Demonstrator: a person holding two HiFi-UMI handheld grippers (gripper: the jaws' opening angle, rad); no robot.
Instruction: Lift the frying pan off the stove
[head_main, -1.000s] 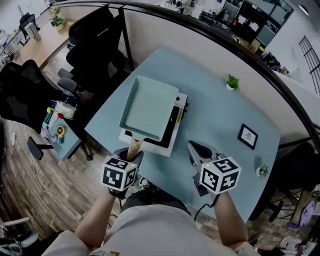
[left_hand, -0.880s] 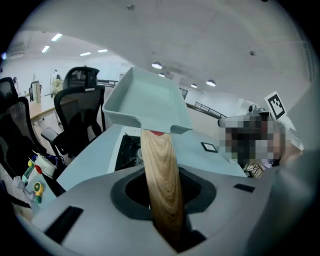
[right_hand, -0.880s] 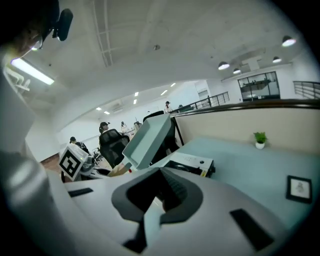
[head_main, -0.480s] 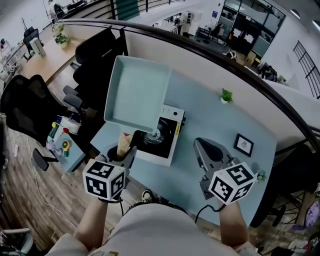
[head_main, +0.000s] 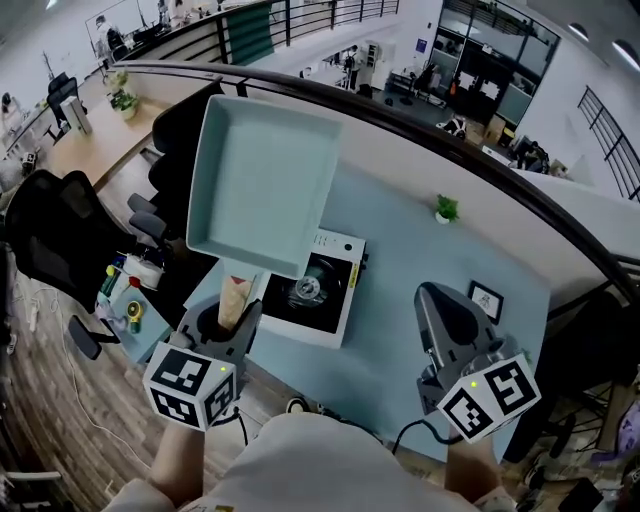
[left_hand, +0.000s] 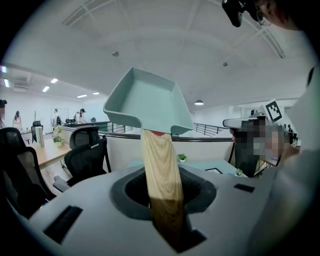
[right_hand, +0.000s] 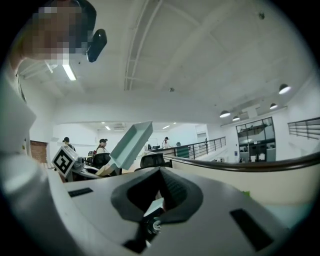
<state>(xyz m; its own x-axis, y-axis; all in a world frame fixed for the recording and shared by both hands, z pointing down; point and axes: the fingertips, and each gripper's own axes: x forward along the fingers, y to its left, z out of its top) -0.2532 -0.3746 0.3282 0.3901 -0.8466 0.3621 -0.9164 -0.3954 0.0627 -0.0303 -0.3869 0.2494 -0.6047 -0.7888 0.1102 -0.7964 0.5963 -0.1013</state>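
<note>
A pale green square frying pan (head_main: 262, 190) with a wooden handle (head_main: 233, 297) hangs in the air, well above the stove (head_main: 310, 285) and tilted up. My left gripper (head_main: 225, 318) is shut on that handle; in the left gripper view the handle (left_hand: 159, 170) runs up from between the jaws to the pan (left_hand: 147, 102). The stove's black top and round burner lie uncovered on the blue table (head_main: 420, 250). My right gripper (head_main: 447, 318) hovers over the table's near right part, shut and holding nothing. The right gripper view shows the raised pan (right_hand: 131, 141) off to the left.
A small potted plant (head_main: 444, 209) stands at the table's far side and a small black picture frame (head_main: 486, 297) at its right. Black office chairs (head_main: 60, 240) and a low cart with bottles (head_main: 128, 305) stand left of the table. A curved partition rail (head_main: 480, 160) runs behind.
The pan has gone from resting on the stove to held high and tilted, which uncovers the burner. Both grippers have drawn back toward the person.
</note>
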